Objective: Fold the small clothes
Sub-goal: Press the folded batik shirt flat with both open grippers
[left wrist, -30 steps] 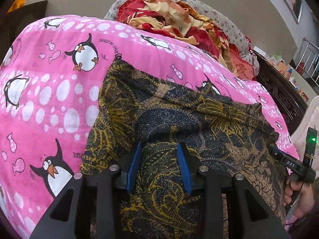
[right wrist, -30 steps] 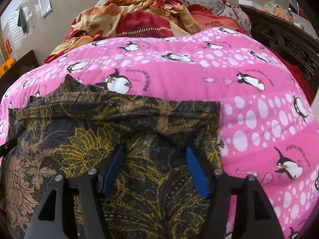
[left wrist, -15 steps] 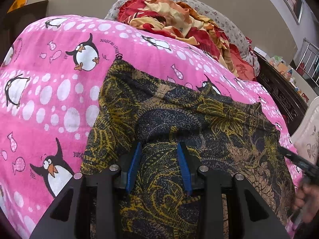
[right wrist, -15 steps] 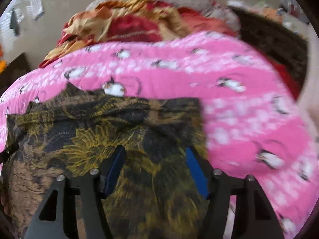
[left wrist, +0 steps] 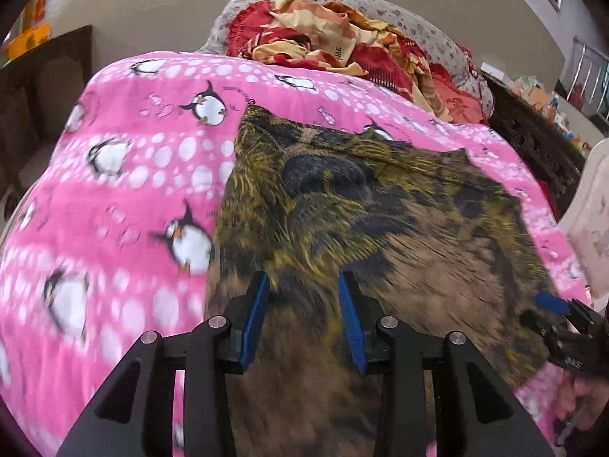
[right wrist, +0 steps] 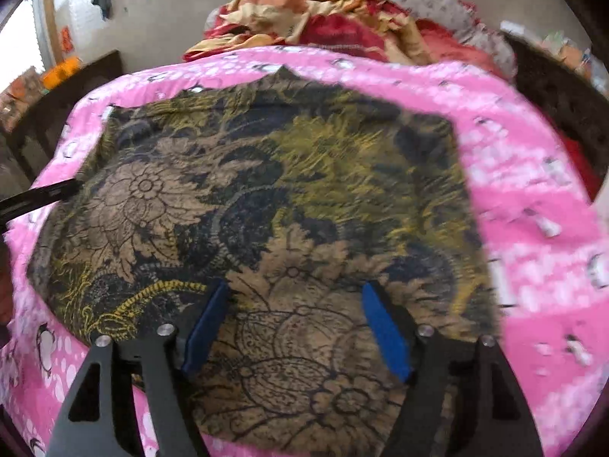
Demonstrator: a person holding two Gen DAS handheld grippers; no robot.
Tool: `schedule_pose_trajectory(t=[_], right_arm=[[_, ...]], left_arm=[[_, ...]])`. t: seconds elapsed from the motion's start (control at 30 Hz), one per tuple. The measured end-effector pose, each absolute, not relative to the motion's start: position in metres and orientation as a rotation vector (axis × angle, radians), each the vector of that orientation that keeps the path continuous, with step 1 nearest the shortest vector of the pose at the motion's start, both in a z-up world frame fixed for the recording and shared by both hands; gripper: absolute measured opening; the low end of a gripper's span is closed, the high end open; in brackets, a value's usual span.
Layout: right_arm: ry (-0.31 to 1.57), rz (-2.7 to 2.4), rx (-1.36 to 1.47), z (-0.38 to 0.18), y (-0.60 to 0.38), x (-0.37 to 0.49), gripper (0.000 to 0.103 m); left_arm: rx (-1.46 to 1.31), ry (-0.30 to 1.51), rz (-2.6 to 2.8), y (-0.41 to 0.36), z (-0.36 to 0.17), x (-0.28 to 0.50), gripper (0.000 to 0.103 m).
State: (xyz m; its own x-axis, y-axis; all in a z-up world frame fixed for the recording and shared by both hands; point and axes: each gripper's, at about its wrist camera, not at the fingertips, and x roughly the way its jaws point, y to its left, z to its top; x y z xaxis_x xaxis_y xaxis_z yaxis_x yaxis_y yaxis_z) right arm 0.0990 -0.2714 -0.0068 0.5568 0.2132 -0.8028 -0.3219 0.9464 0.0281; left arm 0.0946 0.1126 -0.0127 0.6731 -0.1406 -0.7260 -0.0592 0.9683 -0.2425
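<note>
A dark garment [left wrist: 380, 209] printed with yellow and brown flowers lies spread flat on a pink penguin blanket [left wrist: 133, 190]. My left gripper [left wrist: 302, 280] hovers over its near left part. Its blue pads stand a small gap apart, with nothing pinched between them. In the right wrist view the whole garment [right wrist: 266, 190] shows, and my right gripper [right wrist: 297, 287] hangs above its near edge. The right gripper's jaws are wide and opening, and the cloth lies below them, not gripped. The right gripper [left wrist: 552, 302] and a hand [left wrist: 578, 400] also show at the left view's right edge.
Crumpled red and orange bedclothes [left wrist: 335, 38] are heaped at the far end of the bed [right wrist: 323, 19]. A dark carved wooden bed frame [left wrist: 533, 144] runs along the right side. Dark furniture [left wrist: 45, 87] stands to the left. Pink blanket [right wrist: 533, 209] surrounds the garment.
Both grippers have drawn back and risen, so more of the garment shows, now lying flat. The right jaws stand wider. The current frames are motion-blurred.
</note>
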Motion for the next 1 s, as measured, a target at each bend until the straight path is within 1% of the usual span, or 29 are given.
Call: schedule_pose_trajectory(t=[0.03,0.1,0.13,0.17,0.2,0.23,0.3,0.47,0.67,0.93,1.0], right_arm=[[0.893,0.325,-0.13,0.0,-0.271,0.093,0.075],[0.836,0.34,-0.121,0.006,-0.275,0.082,0.077],[0.849,0.321,-0.122,0.0,-0.277,0.081,0.081],[0.909,0.293,-0.131,-0.016,-0.279,0.086,0.085],[0.938,0.29,-0.134,-0.029,-0.281,0.088,0.086],[0.881,0.308,-0.113,-0.031,-0.285,0.082,0.087],[0.884,0.313,-0.104,-0.029,-0.286,0.082,0.088],[0.871,0.312,-0.109,-0.029,-0.285,0.082,0.09],[0.865,0.308,-0.115,-0.032,-0.284,0.082,0.09],[0.864,0.311,-0.112,-0.032,-0.285,0.081,0.09],[0.864,0.31,-0.113,-0.032,-0.284,0.081,0.09]], left_arm=[[-0.273,0.829,-0.081,0.107,-0.011,0.084,0.019],[-0.275,0.846,-0.119,0.096,-0.016,0.075,0.025],[-0.27,0.89,-0.141,0.087,-0.029,0.073,0.026],[-0.259,0.909,-0.145,0.083,-0.036,0.074,0.026],[-0.22,0.877,-0.134,0.077,-0.042,0.07,0.027],[-0.197,0.84,-0.129,0.074,-0.043,0.066,0.029],[-0.188,0.825,-0.133,0.071,-0.044,0.065,0.032],[-0.233,0.806,-0.162,0.076,-0.046,0.06,0.035],[-0.243,0.8,-0.173,0.076,-0.045,0.06,0.038],[-0.273,0.797,-0.187,0.081,-0.046,0.059,0.038],[-0.27,0.797,-0.189,0.081,-0.045,0.059,0.04]])
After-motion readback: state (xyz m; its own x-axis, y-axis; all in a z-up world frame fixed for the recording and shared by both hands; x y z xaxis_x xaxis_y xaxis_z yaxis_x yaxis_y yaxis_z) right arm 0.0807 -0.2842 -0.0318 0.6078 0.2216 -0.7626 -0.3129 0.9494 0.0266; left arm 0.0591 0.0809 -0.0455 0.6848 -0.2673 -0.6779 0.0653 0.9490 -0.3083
